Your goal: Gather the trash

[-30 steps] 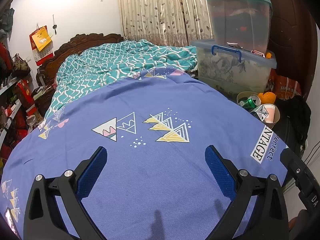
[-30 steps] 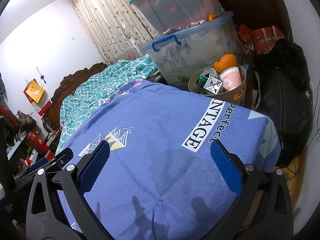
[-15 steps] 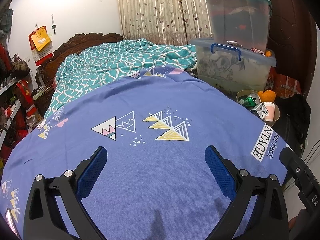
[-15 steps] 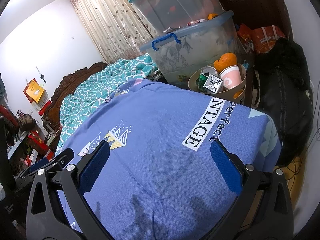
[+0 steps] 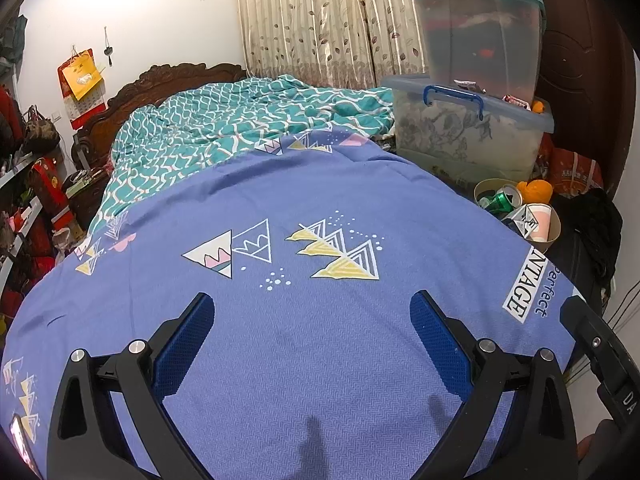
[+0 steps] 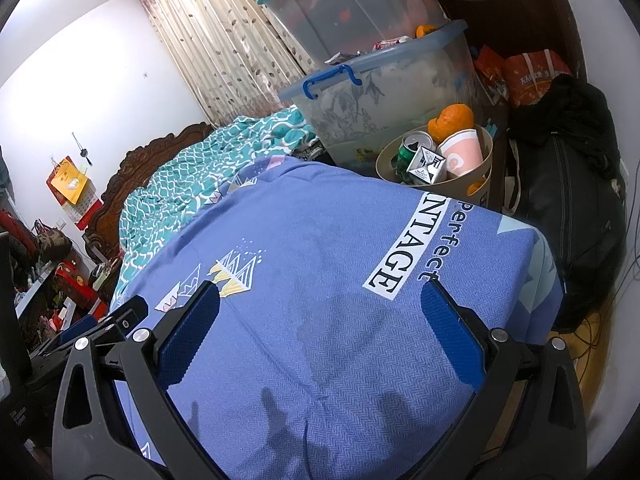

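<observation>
Tools [image 5: 312, 316] [image 6: 320, 304] wide apart and empty as before, above unchanged blue bedspread [image 5: 320, 208].

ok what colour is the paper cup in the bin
Pale pink with a white rim; the paper cup shows best in the right wrist view, lying tilted in the tan bin.

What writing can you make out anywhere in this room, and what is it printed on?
"Perfect" on the blue bedsheet, beside a white label reading "NTAGE", its start hidden at the bed's edge.
"DA" on the black device at the left view's right edge, cut off.
Orange bag: print too small to read.
Wall calendar: unreadable.
</observation>
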The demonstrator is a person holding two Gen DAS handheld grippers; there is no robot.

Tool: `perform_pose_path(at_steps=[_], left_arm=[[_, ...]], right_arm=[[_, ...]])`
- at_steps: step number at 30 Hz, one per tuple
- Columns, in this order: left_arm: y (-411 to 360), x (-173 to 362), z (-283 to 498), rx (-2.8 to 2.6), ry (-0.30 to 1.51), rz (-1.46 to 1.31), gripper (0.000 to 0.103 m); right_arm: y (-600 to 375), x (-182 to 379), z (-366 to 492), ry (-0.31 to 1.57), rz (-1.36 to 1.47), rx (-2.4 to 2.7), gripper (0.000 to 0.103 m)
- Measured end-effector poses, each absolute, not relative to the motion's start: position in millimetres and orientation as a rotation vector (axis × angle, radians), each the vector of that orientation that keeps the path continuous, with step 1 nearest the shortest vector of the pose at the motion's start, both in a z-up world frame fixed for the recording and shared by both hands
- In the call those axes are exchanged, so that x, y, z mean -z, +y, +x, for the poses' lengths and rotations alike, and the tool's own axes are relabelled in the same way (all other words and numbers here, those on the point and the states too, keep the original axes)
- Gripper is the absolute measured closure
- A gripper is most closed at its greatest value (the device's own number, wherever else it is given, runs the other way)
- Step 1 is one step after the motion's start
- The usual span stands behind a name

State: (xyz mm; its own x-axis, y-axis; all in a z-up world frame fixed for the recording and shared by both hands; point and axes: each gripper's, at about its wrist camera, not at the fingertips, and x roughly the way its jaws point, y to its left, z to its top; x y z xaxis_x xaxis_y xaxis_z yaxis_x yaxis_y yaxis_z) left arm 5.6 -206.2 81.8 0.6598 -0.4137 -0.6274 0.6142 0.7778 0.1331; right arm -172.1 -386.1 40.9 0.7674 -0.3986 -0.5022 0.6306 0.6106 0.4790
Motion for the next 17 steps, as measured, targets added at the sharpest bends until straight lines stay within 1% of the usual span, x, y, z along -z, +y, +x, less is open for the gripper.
perform_pose_path(at_steps=[17], left_arm=[[-206.1,-79.1,13.9,0.605,0.66,0.33,0.009]], right_arm=[[-384.9,-33.2,-170.2,0.376,0.694,0.608,0.003]])
